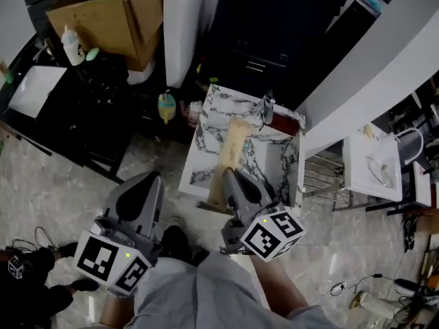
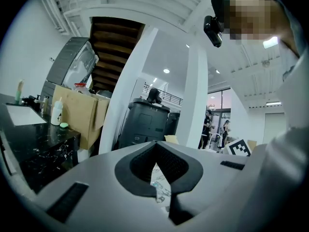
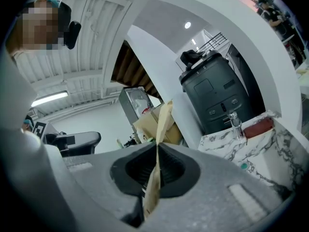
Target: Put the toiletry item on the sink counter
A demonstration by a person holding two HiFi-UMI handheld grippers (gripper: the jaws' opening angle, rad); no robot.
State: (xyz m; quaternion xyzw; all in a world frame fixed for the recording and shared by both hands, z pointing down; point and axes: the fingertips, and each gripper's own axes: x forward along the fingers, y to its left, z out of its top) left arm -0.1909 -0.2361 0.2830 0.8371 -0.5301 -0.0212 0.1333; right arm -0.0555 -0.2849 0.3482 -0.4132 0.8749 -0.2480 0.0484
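Head view: your right gripper (image 1: 228, 175) is clamped on the near end of a long tan packet (image 1: 233, 139). The packet reaches out over the marbled sink counter (image 1: 206, 125) and looks to be in the air, not yet resting. Held by one end like that, it could sag or swing into the faucet (image 1: 266, 107). Release too early and it may slide off the front edge. Your left gripper (image 1: 145, 182) sits low and apart.

Left gripper view: its jaws are together with nothing between them.

Right gripper view: the packet (image 3: 163, 122) is edge-on, thin, papery and slightly bowed. It's pinched flat between the closed jaws, and a slim pinch like that can slip.
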